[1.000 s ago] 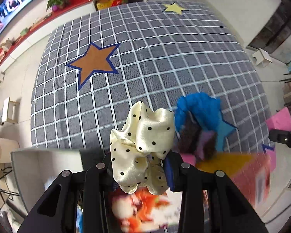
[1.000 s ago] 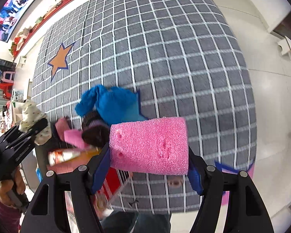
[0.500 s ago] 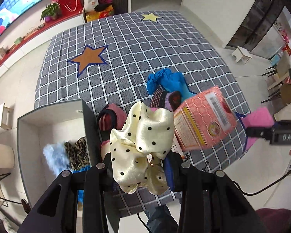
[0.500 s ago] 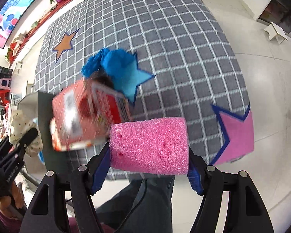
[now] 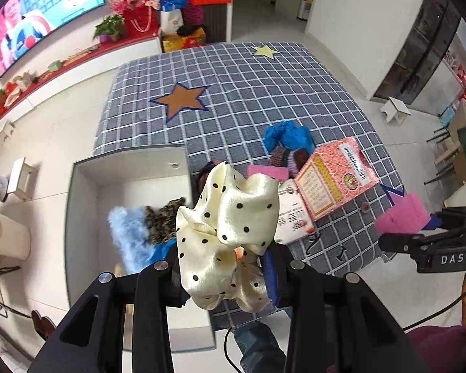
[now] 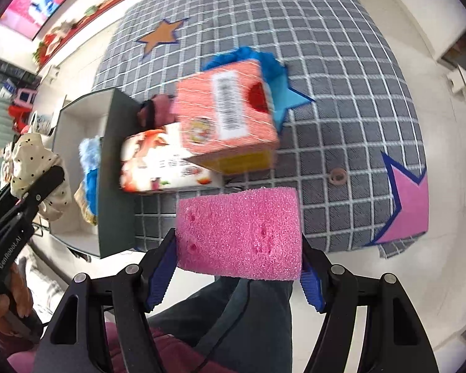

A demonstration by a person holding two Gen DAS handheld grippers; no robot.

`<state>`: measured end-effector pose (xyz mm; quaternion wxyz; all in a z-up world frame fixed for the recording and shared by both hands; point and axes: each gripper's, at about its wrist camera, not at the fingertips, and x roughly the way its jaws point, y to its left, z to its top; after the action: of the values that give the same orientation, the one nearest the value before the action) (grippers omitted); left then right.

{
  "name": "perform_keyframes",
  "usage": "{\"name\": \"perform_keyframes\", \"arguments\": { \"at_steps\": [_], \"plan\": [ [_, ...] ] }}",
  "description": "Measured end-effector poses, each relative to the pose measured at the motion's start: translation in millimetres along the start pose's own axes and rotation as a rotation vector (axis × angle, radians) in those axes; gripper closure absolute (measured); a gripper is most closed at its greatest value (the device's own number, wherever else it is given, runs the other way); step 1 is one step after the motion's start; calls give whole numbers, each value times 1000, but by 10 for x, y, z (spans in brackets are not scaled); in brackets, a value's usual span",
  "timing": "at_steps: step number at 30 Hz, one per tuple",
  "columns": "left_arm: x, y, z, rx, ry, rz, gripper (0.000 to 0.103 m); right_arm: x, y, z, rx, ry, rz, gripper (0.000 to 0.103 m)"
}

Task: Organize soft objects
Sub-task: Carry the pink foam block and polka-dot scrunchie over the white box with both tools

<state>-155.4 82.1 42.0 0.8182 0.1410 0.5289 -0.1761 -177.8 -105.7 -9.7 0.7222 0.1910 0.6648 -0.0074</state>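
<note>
My left gripper [image 5: 223, 267] is shut on a cream scrunchie with black dots [image 5: 230, 217], held high over the near edge of the checked rug. The scrunchie [image 6: 37, 161] also shows at the left of the right wrist view. My right gripper [image 6: 239, 267] is shut on a pink foam sponge [image 6: 239, 230], seen too in the left wrist view as the pink sponge [image 5: 400, 214] at the right. Below lies a grey open box [image 5: 77, 217] with a light blue fluffy item [image 5: 124, 233] and a leopard-print item [image 5: 161, 220] inside.
On the rug [image 5: 248, 93] lie a blue cloth [image 5: 289, 136], a knitted piece [image 5: 285, 158], a pink carton [image 5: 335, 177] and a white printed pack [image 6: 158, 161]. A person's legs [image 6: 233, 320] stand below. Stools, a TV wall and a red shelf ring the room.
Both grippers have risen and drawn back from the rug toward the person, keeping the scrunchie and the sponge. The grey box has come fully into view under the left gripper.
</note>
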Motion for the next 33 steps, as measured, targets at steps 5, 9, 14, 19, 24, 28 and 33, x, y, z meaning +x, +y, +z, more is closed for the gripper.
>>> {"name": "perform_keyframes", "arguments": {
  "at_steps": [5,9,14,19,24,28,33],
  "plan": [
    [-106,225,-125,-60,-22,33,63,-44,292,71,-68,-20,6,32],
    [-154,415,-233,-115,-24,60,63,-63,538,141,-124,-32,15,32],
    [-166,627,-370,-184,-20,86,63,-58,855,210,-197,-39,24,32],
    [-185,783,-463,-238,-20,105,63,-51,1194,271,-275,-43,37,32],
    [-195,891,-551,-279,-17,116,63,-13,1469,308,-348,-33,37,32],
    [-193,972,-613,-310,-12,125,63,32,1634,344,-391,-20,35,32],
    [-171,1077,-688,-348,-2,139,63,50,1787,348,-428,-13,32,32]
  ]
}}
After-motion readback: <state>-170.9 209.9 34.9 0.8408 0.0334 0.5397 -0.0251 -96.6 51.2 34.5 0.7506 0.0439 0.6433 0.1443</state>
